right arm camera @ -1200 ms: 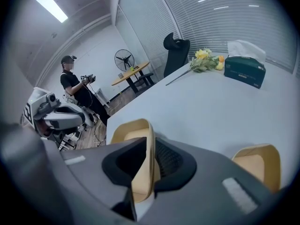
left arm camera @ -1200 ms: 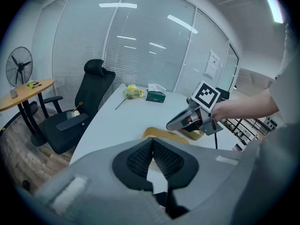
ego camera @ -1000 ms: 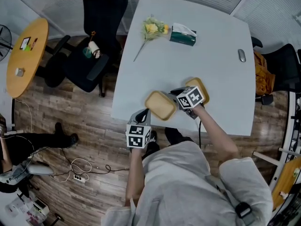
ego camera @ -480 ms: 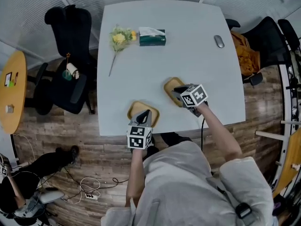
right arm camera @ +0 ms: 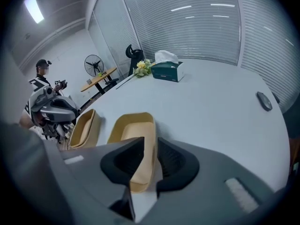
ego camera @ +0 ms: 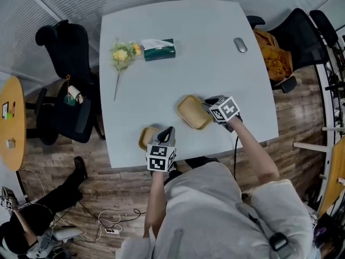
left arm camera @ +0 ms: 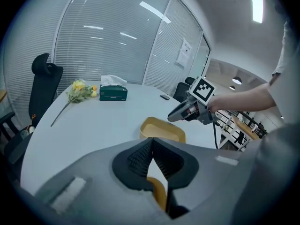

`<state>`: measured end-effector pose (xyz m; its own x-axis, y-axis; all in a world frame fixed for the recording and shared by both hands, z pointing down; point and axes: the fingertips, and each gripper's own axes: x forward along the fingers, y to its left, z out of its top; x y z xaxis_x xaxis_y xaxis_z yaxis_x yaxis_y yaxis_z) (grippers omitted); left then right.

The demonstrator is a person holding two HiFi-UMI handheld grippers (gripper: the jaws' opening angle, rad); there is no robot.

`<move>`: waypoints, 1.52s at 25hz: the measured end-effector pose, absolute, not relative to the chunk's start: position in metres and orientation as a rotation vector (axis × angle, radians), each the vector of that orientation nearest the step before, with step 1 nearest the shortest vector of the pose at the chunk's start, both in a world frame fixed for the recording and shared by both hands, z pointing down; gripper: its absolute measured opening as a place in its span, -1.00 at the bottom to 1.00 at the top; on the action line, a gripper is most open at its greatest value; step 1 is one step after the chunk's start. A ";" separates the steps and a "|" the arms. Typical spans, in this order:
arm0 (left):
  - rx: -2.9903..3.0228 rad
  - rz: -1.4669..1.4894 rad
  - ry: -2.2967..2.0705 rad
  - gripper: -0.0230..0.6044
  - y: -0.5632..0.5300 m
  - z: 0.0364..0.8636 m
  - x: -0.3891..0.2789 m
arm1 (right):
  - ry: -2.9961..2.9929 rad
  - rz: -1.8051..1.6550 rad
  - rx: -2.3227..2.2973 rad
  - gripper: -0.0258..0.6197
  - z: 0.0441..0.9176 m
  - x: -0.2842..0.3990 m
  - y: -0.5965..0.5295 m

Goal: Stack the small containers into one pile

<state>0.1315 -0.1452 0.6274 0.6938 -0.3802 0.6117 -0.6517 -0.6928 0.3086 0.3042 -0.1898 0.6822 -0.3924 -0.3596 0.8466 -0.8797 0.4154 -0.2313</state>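
Two tan shallow containers lie on the white table (ego camera: 178, 31). The smaller-looking one (ego camera: 146, 138) sits by the front edge, and my left gripper (ego camera: 166, 132) is shut on its rim (left arm camera: 158, 192). The other container (ego camera: 192, 112) lies further right, also seen ahead of the left gripper (left arm camera: 162, 129). My right gripper (ego camera: 207, 106) straddles its near wall (right arm camera: 143, 149). Those jaws have just been opening, and the wall stands between them with a thin gap beside it. In the right gripper view, the left gripper (right arm camera: 52, 110) and its container (right arm camera: 84, 128) show at the left.
A flower (ego camera: 121, 54), a green tissue box (ego camera: 158, 49) and a mouse (ego camera: 240, 45) lie on the table's far half. Office chairs (ego camera: 63, 43) (ego camera: 294, 34) flank it. A round wooden table (ego camera: 8, 120) and a person (ego camera: 24, 220) are at the left.
Both grippers have slid left along the table's front with their containers. The left container, earlier tilted beside the other, now lies near the front edge.
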 end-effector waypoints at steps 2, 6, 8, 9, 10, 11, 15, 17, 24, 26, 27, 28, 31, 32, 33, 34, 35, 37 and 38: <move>2.384 0.708 -0.796 -0.91 -0.149 0.628 0.133 | -1.944 0.905 1.033 -0.64 0.688 0.302 -0.193; 2.369 0.712 -0.813 -0.91 -0.154 0.629 0.133 | -1.913 0.919 1.024 -0.64 0.702 0.304 -0.197; 2.358 0.714 -0.824 -0.91 -0.155 0.631 0.130 | -1.902 0.926 1.011 -0.64 0.708 0.303 -0.198; 2.352 0.715 -0.829 -0.91 -0.155 0.632 0.128 | -1.897 0.929 1.004 -0.64 0.711 0.302 -0.199; 2.347 0.715 -0.835 -0.91 -0.156 0.633 0.127 | -1.890 0.932 0.999 -0.64 0.713 0.302 -0.199; 2.343 0.715 -0.840 -0.91 -0.156 0.633 0.124 | -1.883 0.935 0.994 -0.65 0.715 0.301 -0.199; 2.330 0.709 -0.859 -0.91 -0.157 0.633 0.117 | -1.855 0.956 0.979 -0.66 0.726 0.301 -0.198; 2.326 0.706 -0.867 -0.91 -0.157 0.633 0.112 | -1.840 0.961 0.979 -0.70 0.729 0.301 -0.197; 2.328 0.699 -0.886 -0.91 -0.153 0.630 0.097 | -1.820 0.957 1.009 -0.87 0.731 0.296 -0.195; 2.327 0.696 -0.894 -0.91 -0.150 0.629 0.092 | -1.826 0.963 1.015 -0.89 0.728 0.293 -0.195; 2.327 0.694 -0.897 -0.91 -0.149 0.629 0.090 | -1.832 0.970 1.019 -0.89 0.726 0.292 -0.195; 2.326 0.693 -0.900 -0.91 -0.148 0.628 0.088 | -1.838 0.977 1.023 -0.89 0.723 0.290 -0.196; 2.326 0.686 -0.907 -0.91 -0.145 0.625 0.082 | -1.855 0.986 1.032 -0.89 0.714 0.283 -0.200; 2.327 0.684 -0.910 -0.91 -0.144 0.624 0.079 | -1.862 0.986 1.032 -0.89 0.711 0.279 -0.200; 2.327 0.682 -0.914 -0.91 -0.142 0.623 0.077 | -1.870 0.986 1.030 -0.89 0.707 0.275 -0.201; 2.328 0.680 -0.918 -0.91 -0.141 0.622 0.074 | -1.879 0.984 1.027 -0.89 0.704 0.271 -0.201; 2.328 0.679 -0.923 -0.91 -0.139 0.622 0.070 | -1.889 0.980 1.023 -0.89 0.700 0.266 -0.202; 2.327 0.675 -0.935 -0.91 -0.136 0.620 0.063 | -1.908 0.970 1.011 -0.89 0.692 0.255 -0.205; 2.324 0.673 -0.943 -0.91 -0.135 0.619 0.058 | -1.919 0.963 1.002 -0.89 0.689 0.248 -0.206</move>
<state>0.0581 -0.1347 0.6190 0.6308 -0.4684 0.6186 -0.7370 -0.6110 0.2890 0.2481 -0.2060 0.6885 -0.4092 -0.3042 0.8602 -0.8717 0.4090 -0.2700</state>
